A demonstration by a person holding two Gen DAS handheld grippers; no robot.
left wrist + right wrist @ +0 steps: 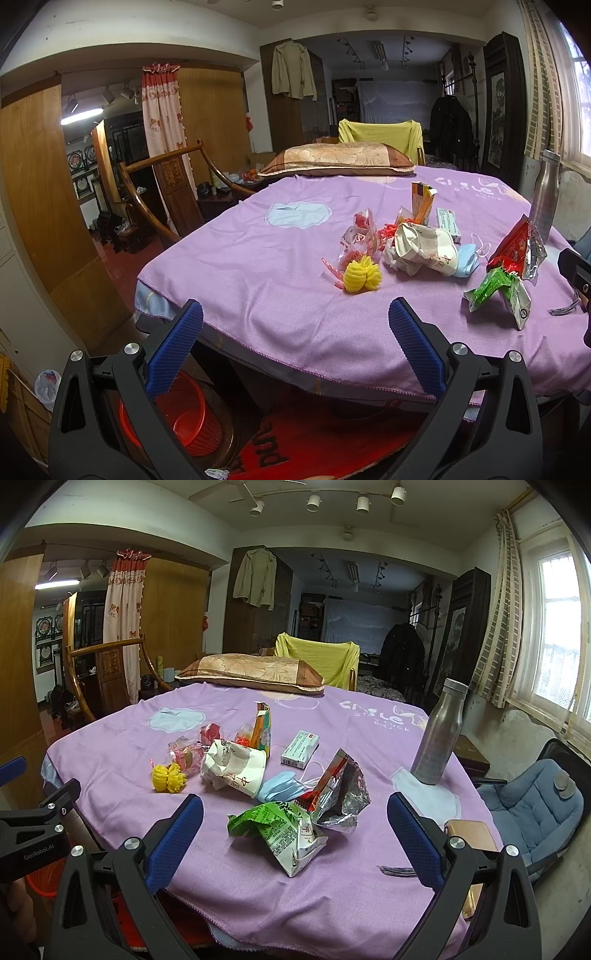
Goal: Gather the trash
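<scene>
Trash lies on a purple-covered table (258,258) (369,731): a green snack wrapper (280,830) (491,288), a red foil bag (340,790) (517,247), a crushed paper cup (236,766) (421,247), a blue face mask (280,786) (467,260), a yellow ridged piece (168,778) (362,277), clear red candy wrappers (184,755) (360,236), an orange carton (262,731) (421,203) and a small box (300,748) (448,221). My left gripper (295,332) is open and empty at the near table edge. My right gripper (295,829) is open, its jaws on either side of the green wrapper.
A red mesh basket (184,417) stands on the floor under the table edge. A steel bottle (437,734) stands at the table's right. A pillow (251,672) lies at the far edge. A blue padded chair (532,808) is at the right, a wooden chair (166,192) at the left.
</scene>
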